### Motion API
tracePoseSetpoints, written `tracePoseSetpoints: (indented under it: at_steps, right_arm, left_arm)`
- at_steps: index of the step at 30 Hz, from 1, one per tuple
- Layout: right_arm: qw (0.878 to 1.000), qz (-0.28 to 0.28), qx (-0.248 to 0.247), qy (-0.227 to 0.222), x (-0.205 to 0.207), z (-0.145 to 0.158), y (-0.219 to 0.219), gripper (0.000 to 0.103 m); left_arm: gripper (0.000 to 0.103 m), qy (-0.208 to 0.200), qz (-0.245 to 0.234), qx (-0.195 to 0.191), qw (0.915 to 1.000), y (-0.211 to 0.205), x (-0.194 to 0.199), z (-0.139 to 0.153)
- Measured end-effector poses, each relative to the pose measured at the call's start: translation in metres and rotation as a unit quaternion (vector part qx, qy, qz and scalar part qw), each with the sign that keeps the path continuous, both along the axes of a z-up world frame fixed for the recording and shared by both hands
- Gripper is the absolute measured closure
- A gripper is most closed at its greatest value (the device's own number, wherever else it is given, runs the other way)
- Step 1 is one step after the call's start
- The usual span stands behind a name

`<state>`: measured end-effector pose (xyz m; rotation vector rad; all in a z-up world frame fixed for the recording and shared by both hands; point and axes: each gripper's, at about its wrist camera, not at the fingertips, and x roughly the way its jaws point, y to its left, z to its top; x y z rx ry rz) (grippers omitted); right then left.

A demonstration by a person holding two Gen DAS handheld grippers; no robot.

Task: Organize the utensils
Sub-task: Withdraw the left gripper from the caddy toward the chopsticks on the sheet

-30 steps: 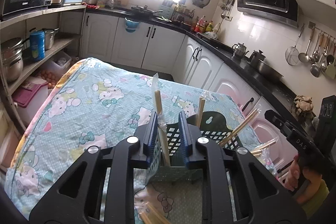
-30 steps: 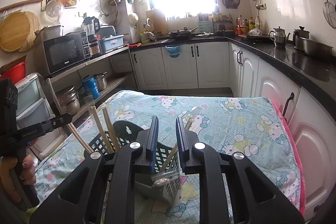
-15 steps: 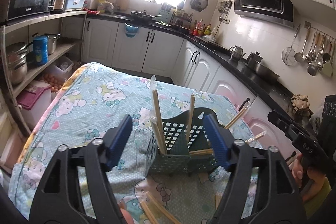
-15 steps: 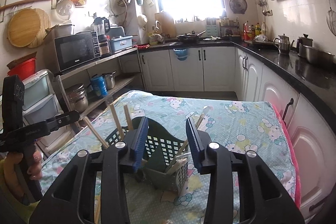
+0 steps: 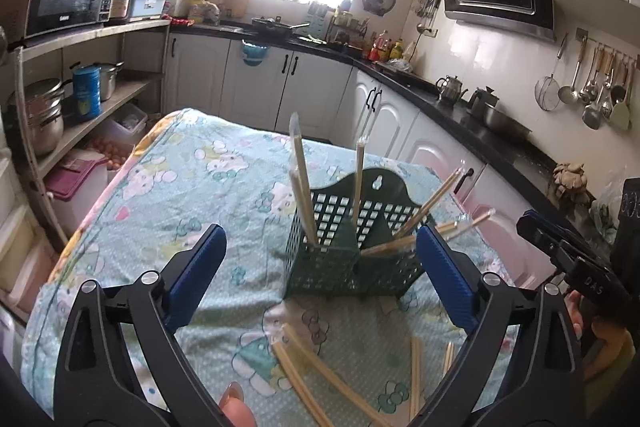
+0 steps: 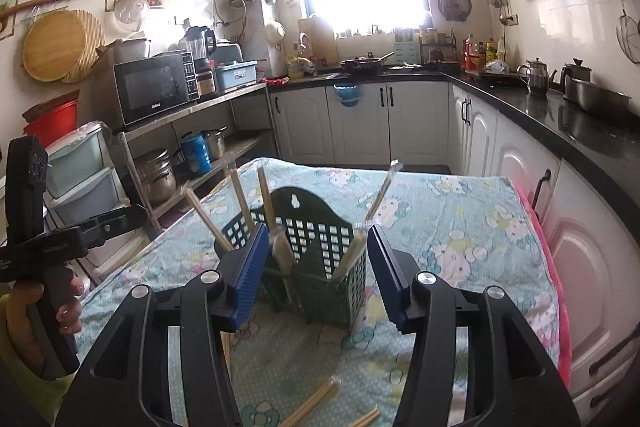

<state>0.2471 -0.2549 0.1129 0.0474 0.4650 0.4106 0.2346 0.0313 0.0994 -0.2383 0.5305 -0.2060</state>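
A dark green mesh utensil basket (image 5: 344,267) (image 6: 320,247) stands on the cloth-covered table (image 5: 192,187). Several wrapped chopstick pairs (image 5: 301,183) (image 6: 380,191) stick up out of it, some leaning. More chopstick pairs (image 5: 304,367) (image 6: 316,403) lie loose on the cloth just in front of it. My left gripper (image 5: 320,239) is a little short of the basket, its jaws opening wide with nothing pressed between them. My right gripper (image 6: 318,233) hovers just before the basket's near corner, jaws also opening, pads touching nothing.
Steel shelves with a microwave (image 6: 154,93) and pots (image 5: 40,115) flank the table's left. White cabinets under a black counter (image 6: 580,123) run along the right and back. A hand holds the other gripper's handle at the picture edge (image 5: 592,291) (image 6: 48,259).
Both grippers went from nearly shut on wrapped chopsticks in the basket to open, and both drew back. The released chopsticks now stand in the basket on their own.
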Motion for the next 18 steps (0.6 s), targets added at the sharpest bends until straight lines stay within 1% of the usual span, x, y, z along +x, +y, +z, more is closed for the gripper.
tracePoseSetpoints:
  at_steps: [2, 7, 13, 18]
  right_arm:
    - [1.000, -0.001, 0.000, 0.005, -0.006, -0.005, -0.002, 0.048]
    - [1.000, -0.005, 0.000, 0.027, -0.013, -0.020, -0.003, 0.047]
    - [0.998, -0.015, -0.009, 0.057, -0.019, -0.045, -0.005, 0.047]
    - [0.997, -0.018, -0.011, 0.069, -0.025, -0.058, -0.007, 0.047]
  left_arm:
    - [0.015, 0.005, 0.002, 0.001, 1.0000, 0.001, -0.005, -0.007]
    - [0.015, 0.017, 0.002, 0.002, 0.9999, 0.001, -0.012, -0.022]
    - [0.015, 0.028, 0.001, 0.004, 0.9996, 0.000, -0.022, -0.034]
    - [0.015, 0.033, 0.004, 0.002, 0.9995, 0.002, -0.029, -0.040]
